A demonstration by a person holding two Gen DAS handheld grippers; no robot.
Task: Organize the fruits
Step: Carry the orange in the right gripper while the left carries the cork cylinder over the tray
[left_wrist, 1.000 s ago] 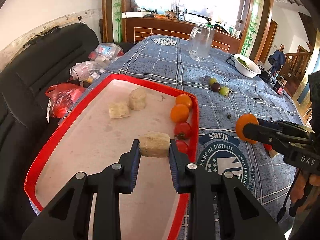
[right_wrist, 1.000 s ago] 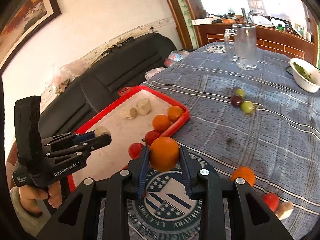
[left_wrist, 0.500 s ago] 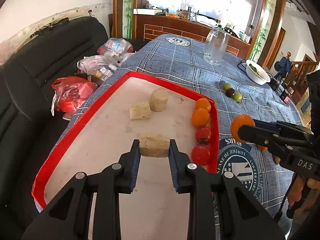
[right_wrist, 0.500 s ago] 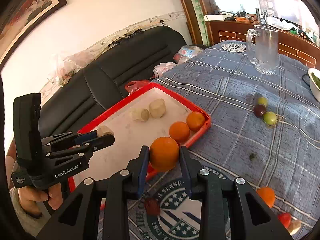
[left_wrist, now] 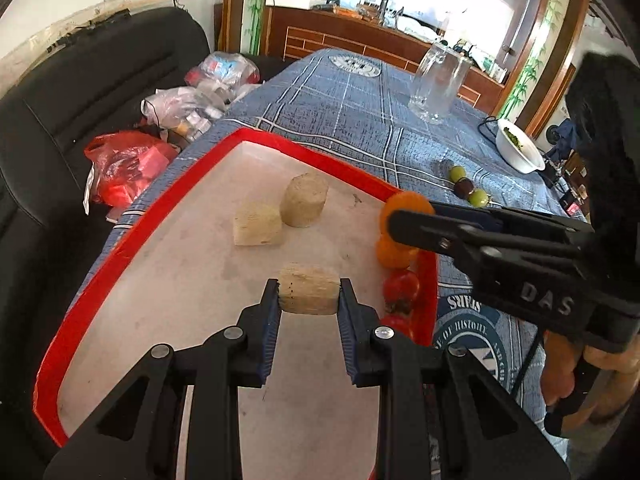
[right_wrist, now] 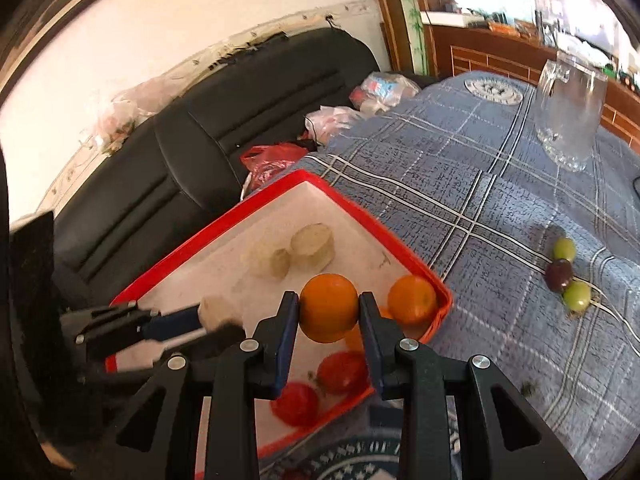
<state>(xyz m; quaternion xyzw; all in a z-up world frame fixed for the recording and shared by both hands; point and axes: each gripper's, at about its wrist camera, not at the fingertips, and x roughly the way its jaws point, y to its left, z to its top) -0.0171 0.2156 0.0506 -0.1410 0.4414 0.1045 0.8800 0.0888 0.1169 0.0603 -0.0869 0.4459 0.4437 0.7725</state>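
left hand-held gripper (left_wrist: 308, 294) clamping pale chunk (left_wrist: 309, 289), red tray (left_wrist: 304, 150) with oranges (right_wrist: 412, 299)

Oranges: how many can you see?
3: one orange held in the right gripper's fingers, two oranges on the red tray. More may be hidden.

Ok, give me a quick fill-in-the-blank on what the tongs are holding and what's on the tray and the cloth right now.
1. The right tongs grip an ____.
2. The left tongs hold a pale chunk above the ____-rimmed tray.
3. The loose grapes lie outside the tray on the ____.
4. The glass mug stands ____.

Missing words: orange; red; tablecloth; upright
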